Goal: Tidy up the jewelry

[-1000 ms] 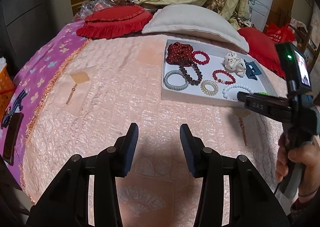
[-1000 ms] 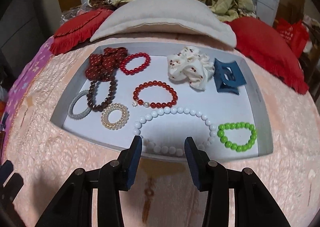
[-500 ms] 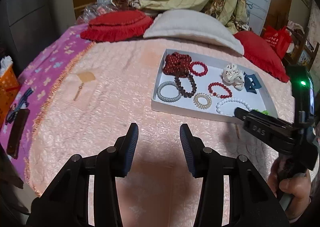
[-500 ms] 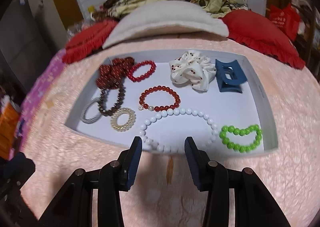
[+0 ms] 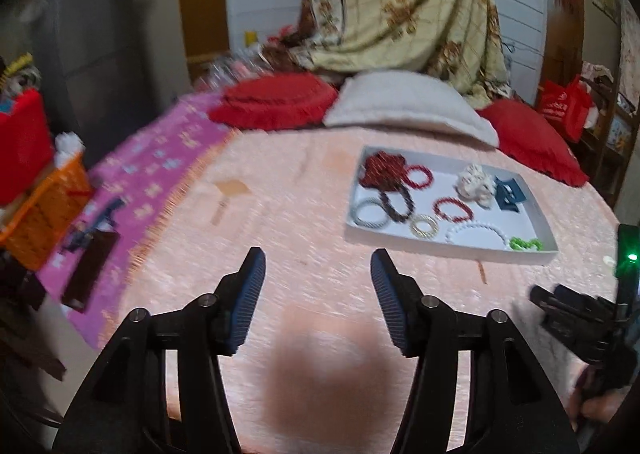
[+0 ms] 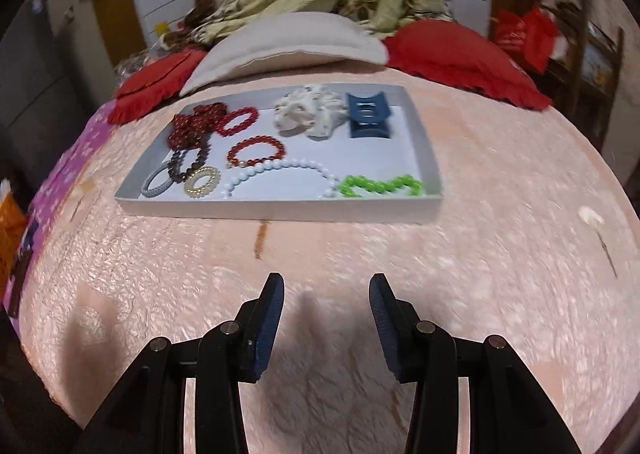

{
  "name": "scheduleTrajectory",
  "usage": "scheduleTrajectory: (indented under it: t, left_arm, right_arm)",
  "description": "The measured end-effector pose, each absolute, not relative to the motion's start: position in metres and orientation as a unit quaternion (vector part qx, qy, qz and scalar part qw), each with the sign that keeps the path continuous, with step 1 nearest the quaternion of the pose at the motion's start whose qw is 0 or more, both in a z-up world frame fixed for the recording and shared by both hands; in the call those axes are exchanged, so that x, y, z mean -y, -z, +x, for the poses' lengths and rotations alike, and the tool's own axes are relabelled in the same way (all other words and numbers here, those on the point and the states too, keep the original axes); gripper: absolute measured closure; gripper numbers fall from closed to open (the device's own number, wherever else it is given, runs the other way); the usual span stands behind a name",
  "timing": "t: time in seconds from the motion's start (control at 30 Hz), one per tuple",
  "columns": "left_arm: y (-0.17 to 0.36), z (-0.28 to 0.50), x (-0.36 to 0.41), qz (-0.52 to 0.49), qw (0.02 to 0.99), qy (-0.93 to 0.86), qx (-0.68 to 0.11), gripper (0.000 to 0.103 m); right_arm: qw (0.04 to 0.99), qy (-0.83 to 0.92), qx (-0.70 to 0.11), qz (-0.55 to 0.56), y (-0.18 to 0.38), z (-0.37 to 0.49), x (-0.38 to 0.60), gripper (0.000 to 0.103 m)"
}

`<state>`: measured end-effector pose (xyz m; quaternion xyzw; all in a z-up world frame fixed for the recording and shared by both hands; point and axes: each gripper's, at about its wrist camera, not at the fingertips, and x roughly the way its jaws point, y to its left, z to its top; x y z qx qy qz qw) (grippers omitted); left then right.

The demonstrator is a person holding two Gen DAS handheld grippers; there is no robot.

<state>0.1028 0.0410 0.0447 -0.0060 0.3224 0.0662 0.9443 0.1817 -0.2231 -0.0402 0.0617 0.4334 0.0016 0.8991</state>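
Observation:
A shallow grey tray (image 6: 280,211) lies on the pink bedspread and also shows in the left wrist view (image 5: 452,247). In it lie several bead bracelets: a white one (image 6: 280,170), a green one (image 6: 380,186), red ones (image 6: 256,148), plus a dark red bead pile (image 6: 192,126), a white scrunchie (image 6: 310,114) and a blue hair claw (image 6: 368,116). My right gripper (image 6: 326,290) is open and empty, well short of the tray's near wall. My left gripper (image 5: 318,266) is open and empty, left of and nearer than the tray. The right gripper's body (image 5: 580,314) shows at that view's right edge.
Red cushions (image 5: 276,100) and a white pillow (image 5: 408,104) lie behind the tray, under a hanging floral blanket (image 5: 400,2). A purple cloth (image 5: 140,182) covers the bed's left side, with an orange basket (image 5: 40,210) beyond the edge. A small white item (image 6: 591,217) lies right of the tray.
Both grippers have pulled back and up from the tray, which now sits farther off in both views. Both stay open and empty. The jewelry has not moved.

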Motion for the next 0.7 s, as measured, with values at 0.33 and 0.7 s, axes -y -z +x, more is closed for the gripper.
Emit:
scheduleTrajectory:
  t: [0.33, 0.7]
  left_arm:
    - [-0.071, 0.062, -0.050, -0.012, 0.966, -0.095, -0.242, 0.021]
    - [-0.078, 0.037, -0.044, -0.007, 0.968, -0.070, -0.240, 0.013]
  right_arm:
    - [0.908, -0.015, -0.416, 0.053, 0.017, 0.132, 0.205, 0.060]
    - [0.914, -0.027, -0.404, 0.035, 0.002, 0.107, 0.185, 0.060]
